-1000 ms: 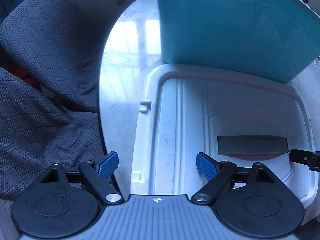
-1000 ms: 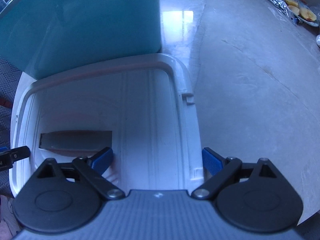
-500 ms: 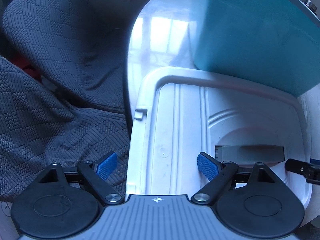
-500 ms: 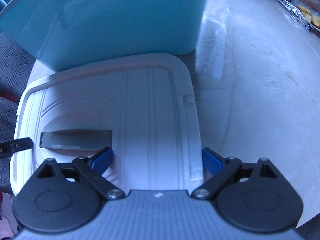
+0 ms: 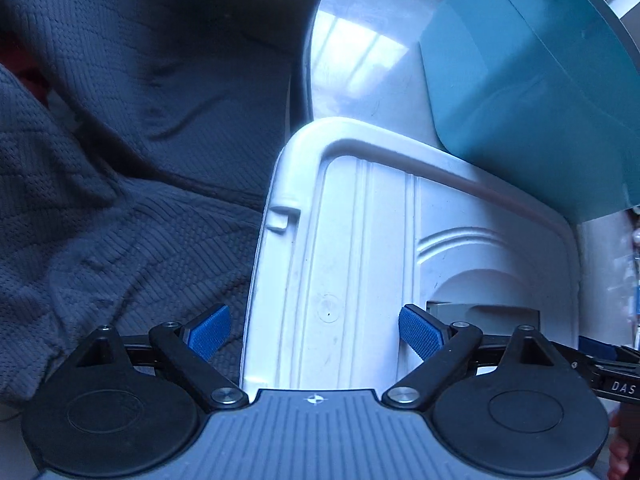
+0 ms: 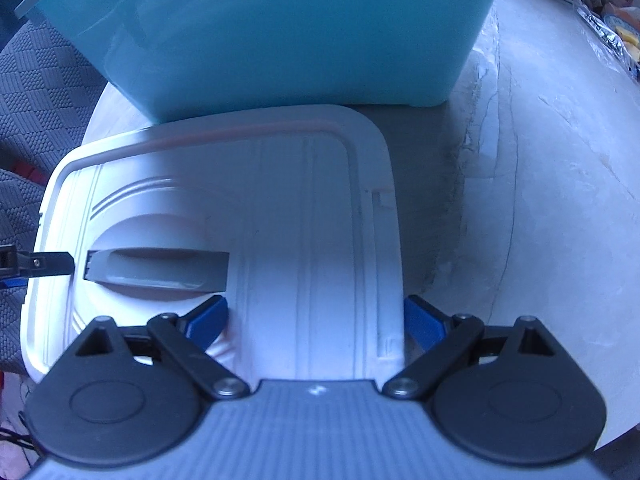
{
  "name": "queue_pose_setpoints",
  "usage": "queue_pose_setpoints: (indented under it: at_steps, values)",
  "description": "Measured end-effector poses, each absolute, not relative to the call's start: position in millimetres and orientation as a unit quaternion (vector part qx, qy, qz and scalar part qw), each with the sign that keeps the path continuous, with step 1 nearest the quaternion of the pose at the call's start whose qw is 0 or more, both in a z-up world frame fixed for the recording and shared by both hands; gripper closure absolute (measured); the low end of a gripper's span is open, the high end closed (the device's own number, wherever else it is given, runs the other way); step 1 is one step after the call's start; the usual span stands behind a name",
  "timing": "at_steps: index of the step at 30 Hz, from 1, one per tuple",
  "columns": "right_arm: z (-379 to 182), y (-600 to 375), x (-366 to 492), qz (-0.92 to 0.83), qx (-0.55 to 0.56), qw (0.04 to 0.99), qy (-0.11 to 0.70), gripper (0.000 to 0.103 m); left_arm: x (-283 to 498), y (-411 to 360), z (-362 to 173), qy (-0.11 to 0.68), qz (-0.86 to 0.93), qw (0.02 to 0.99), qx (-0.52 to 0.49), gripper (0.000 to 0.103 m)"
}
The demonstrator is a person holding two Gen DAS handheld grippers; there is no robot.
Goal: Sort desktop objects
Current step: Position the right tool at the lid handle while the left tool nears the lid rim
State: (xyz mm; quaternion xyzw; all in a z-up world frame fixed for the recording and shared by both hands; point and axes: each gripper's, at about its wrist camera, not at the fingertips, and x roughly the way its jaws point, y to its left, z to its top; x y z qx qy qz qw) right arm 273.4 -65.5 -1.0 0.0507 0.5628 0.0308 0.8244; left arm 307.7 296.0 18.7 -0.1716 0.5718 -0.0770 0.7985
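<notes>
A white plastic lid (image 5: 360,248) with a grey recessed handle (image 6: 156,266) is held between both grippers in front of a teal storage bin (image 6: 280,28). My left gripper (image 5: 316,334) has its jaws wide, one blue pad (image 5: 210,332) outside the lid's left edge and the other over the lid. My right gripper (image 6: 316,320) stands the same way across the lid's right edge. The teal bin (image 5: 532,92) is also in the left wrist view. The left gripper's finger (image 6: 44,264) shows at the left of the right wrist view.
A pale marble tabletop (image 6: 540,184) lies under the lid and bin. A chair with dark grey quilted fabric (image 5: 120,160) is to the left. Food in a plate and wrappers (image 6: 616,28) lie at the far right.
The lid and both grippers have risen and drawn back from the teal bin. More of the lid, the bin's side and the tabletop now show.
</notes>
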Motion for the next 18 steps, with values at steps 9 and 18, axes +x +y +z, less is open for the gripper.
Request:
queue_pose_setpoints:
  at_steps: [9, 18]
  values:
    - [-0.1, -62.1, 271.0, 0.017, 0.049, 0.826, 0.562, 0.009, 318.1, 286.7, 28.6, 0.601, -0.131, 0.770, -0.169, 0.011]
    - [-0.8, -66.4, 269.2, 0.014, 0.055, 0.825, 0.562, 0.009, 325.1, 294.9, 20.1, 0.598, -0.126, 0.774, -0.165, 0.005]
